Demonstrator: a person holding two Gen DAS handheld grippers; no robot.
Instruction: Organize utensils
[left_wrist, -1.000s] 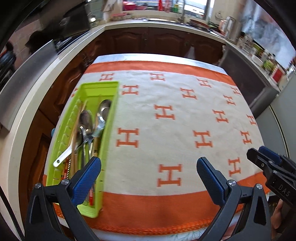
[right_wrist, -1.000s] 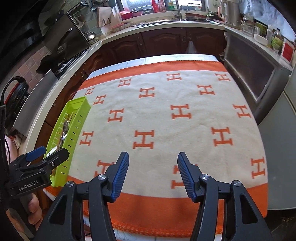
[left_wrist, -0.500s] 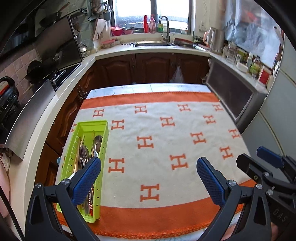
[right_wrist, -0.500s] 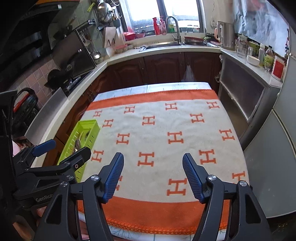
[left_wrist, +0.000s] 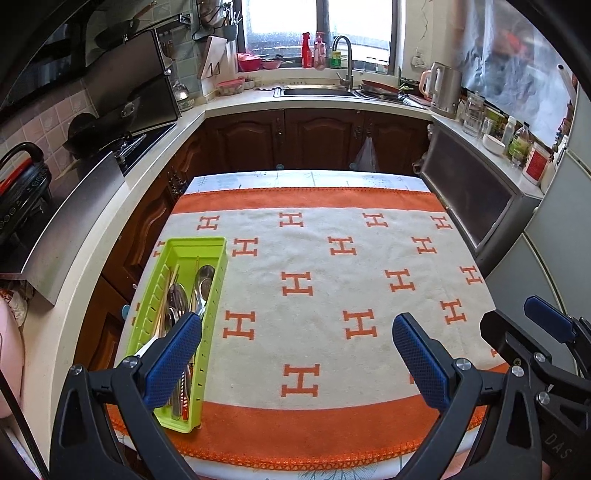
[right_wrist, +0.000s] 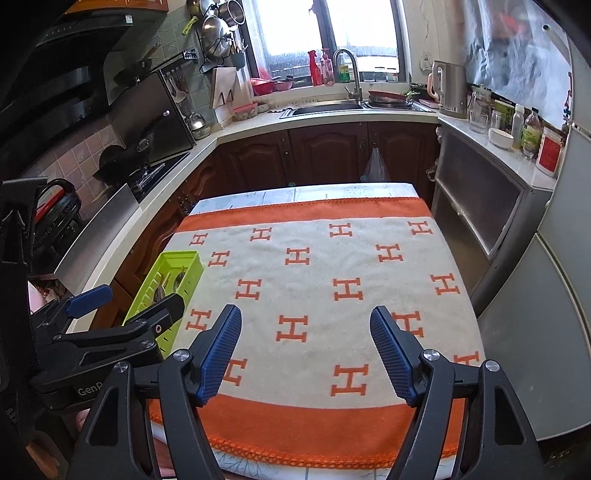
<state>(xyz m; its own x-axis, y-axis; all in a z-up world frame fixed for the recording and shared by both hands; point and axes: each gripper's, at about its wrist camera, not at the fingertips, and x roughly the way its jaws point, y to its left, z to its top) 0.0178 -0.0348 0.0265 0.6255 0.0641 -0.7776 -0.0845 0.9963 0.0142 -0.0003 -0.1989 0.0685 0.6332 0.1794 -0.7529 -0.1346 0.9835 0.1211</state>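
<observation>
Green tray (left_wrist: 218, 273) is sitting at the left edge of the worktop (left_wrist: 332, 280), near corner hanging close to the orange hem — spoons (left_wrist: 202, 280), chopsticks and other utensils are all lying piled inside it. My guess at the risk: a bump from the left tongs (left_wrist: 295, 354) hovering just right of the tray could be nudging it off the edge. Those tongs are spread wide, gripping nothing. Right tongs (right_wrist: 306, 350) are hanging over the bare cloth, also released — nothing loose there to collect.

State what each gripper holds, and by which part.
Nothing is held. The left gripper and right gripper are both open and empty; the utensils lie in the green tray.
</observation>
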